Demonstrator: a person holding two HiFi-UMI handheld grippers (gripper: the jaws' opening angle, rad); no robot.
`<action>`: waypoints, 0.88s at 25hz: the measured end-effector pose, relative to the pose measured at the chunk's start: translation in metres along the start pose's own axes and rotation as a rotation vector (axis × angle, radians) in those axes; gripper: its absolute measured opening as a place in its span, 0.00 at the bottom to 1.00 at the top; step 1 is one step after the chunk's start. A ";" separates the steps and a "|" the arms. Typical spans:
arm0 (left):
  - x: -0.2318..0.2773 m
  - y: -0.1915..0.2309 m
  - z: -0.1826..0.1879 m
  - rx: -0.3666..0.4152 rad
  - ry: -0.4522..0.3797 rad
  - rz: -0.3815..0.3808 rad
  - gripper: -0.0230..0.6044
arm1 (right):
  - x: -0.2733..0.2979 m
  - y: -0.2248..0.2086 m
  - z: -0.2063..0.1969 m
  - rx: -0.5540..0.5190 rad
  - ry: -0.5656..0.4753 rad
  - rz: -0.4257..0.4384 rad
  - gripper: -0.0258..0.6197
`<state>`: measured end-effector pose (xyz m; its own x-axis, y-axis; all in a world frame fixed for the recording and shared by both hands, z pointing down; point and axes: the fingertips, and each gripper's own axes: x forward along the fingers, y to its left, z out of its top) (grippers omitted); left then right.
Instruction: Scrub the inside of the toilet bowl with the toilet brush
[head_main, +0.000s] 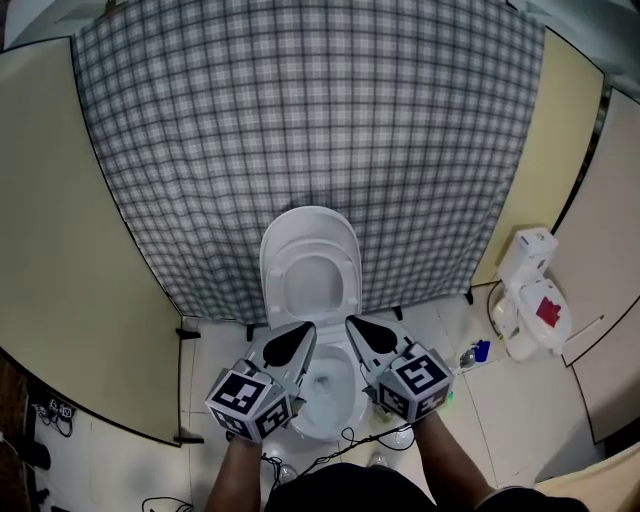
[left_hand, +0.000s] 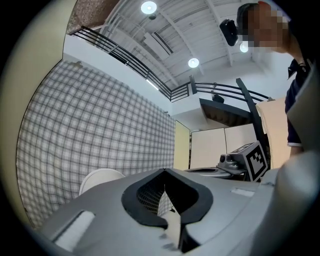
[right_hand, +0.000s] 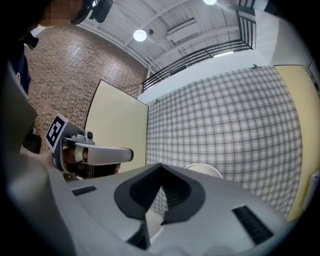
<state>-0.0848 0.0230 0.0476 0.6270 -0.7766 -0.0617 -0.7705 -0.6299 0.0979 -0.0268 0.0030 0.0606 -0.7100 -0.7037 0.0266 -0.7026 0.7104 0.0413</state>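
– White ceramic toilet bowl (head_main: 327, 388): where is it, and where is the brush?

– The bowl sits straight below the two grippers, with its oval seat and lid (head_main: 310, 262) tipped up against the grey-and-white checked cloth backdrop (head_main: 300, 120). I can't pick out a brush in any view. A white plastic container with a red patch (head_main: 535, 295) stands on the floor to the right, well apart from the bowl. Whether it holds the brush I cannot tell.

– And the jaws?

– The left gripper (head_main: 303, 333) and right gripper (head_main: 355, 328) are both pinched together with nothing between the dark ribbed pads. Both are held level over the rim.

– So what could go wrong?

– My guess is that the first trouble is simple: no tool is in hand, so no scrubbing can start until a brush is found and gripped. A brush handle is likely thin, smooth plastic, and could twist or slip between narrow pads once the bristles drag on the wall. The bowl looks glazed, hard and curved, so a stiff push may skate off and knock the rim. A thin dark cable (head_main: 350, 440) lies on the pale tiled floor (head_main: 520, 410) at the foot of the bowl. It could catch a foot or take splashes.
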 end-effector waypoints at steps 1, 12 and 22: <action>0.001 -0.001 0.000 0.000 0.004 -0.005 0.04 | -0.001 -0.001 0.000 0.007 0.004 0.000 0.06; 0.006 -0.019 -0.003 -0.015 0.034 -0.030 0.04 | -0.013 -0.002 0.004 0.010 0.030 0.007 0.06; 0.004 -0.020 -0.014 -0.002 0.020 -0.046 0.04 | -0.011 0.003 -0.007 0.006 0.015 -0.015 0.06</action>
<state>-0.0651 0.0324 0.0591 0.6638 -0.7465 -0.0462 -0.7407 -0.6647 0.0977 -0.0210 0.0128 0.0672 -0.6984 -0.7145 0.0408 -0.7136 0.6996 0.0358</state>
